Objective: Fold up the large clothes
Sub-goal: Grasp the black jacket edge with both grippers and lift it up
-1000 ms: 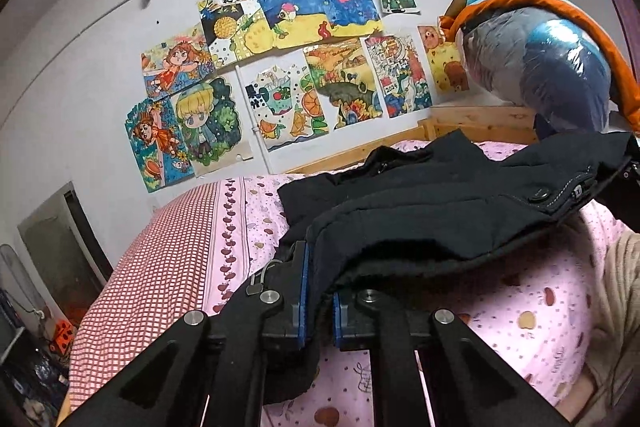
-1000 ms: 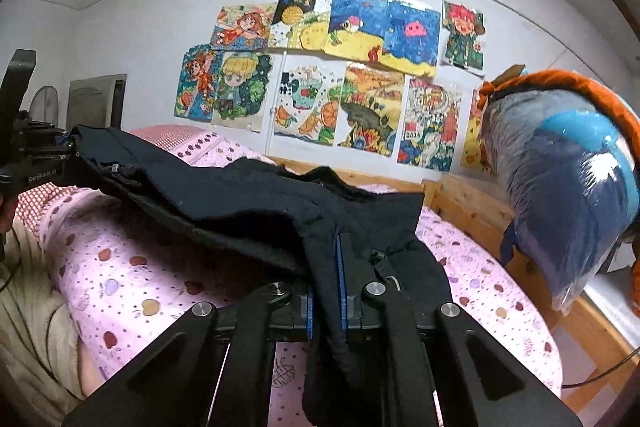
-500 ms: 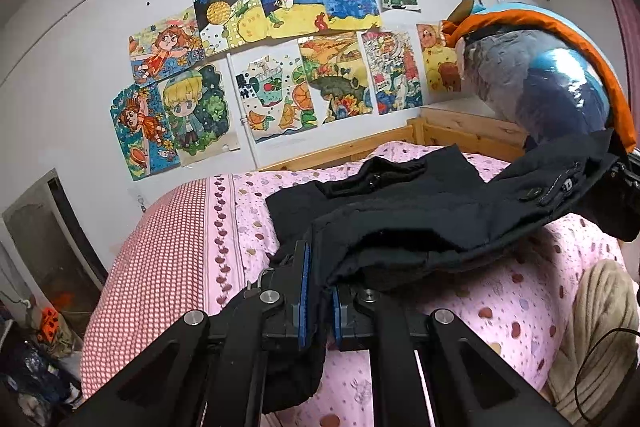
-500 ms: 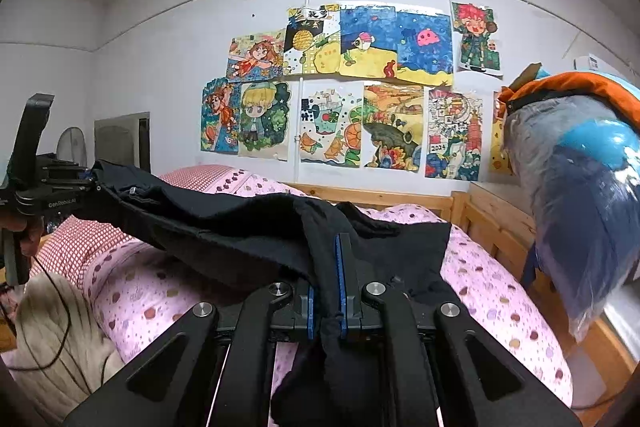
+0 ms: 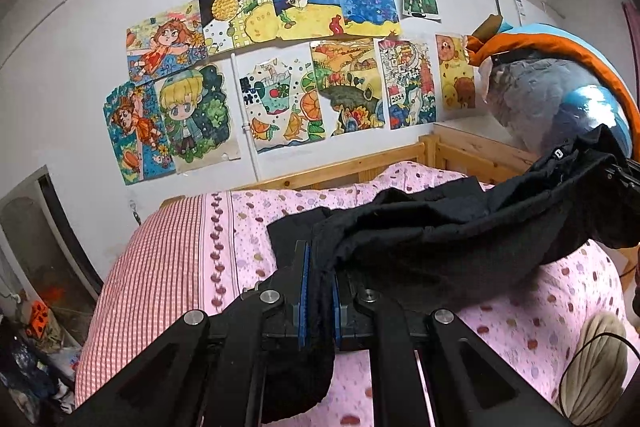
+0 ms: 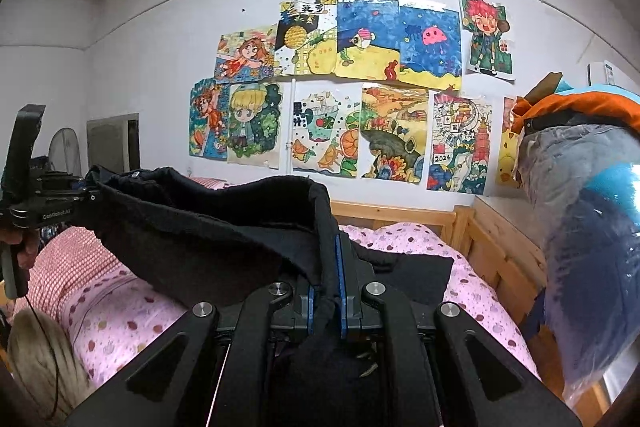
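Right gripper (image 6: 325, 297) clamped on a fold of the black garment (image 6: 224, 239), blue pads (image 6: 339, 279) pinching the cloth, fabric bunched below the jaws. Garment stretches leftward, lifted off the pink dotted bedspread (image 6: 120, 311), to the left gripper (image 6: 86, 193), which grips its other end, a hand (image 6: 22, 251) on its handle. Part of the garment lies on the bed past the right gripper. Red checked pillow (image 6: 60, 259) at left. Wooden bed frame (image 6: 476, 239) behind. Colourful drawings (image 6: 360, 87) cover the white wall. Plastic-wrapped bundle (image 6: 592, 227) with orange cloth on top at right
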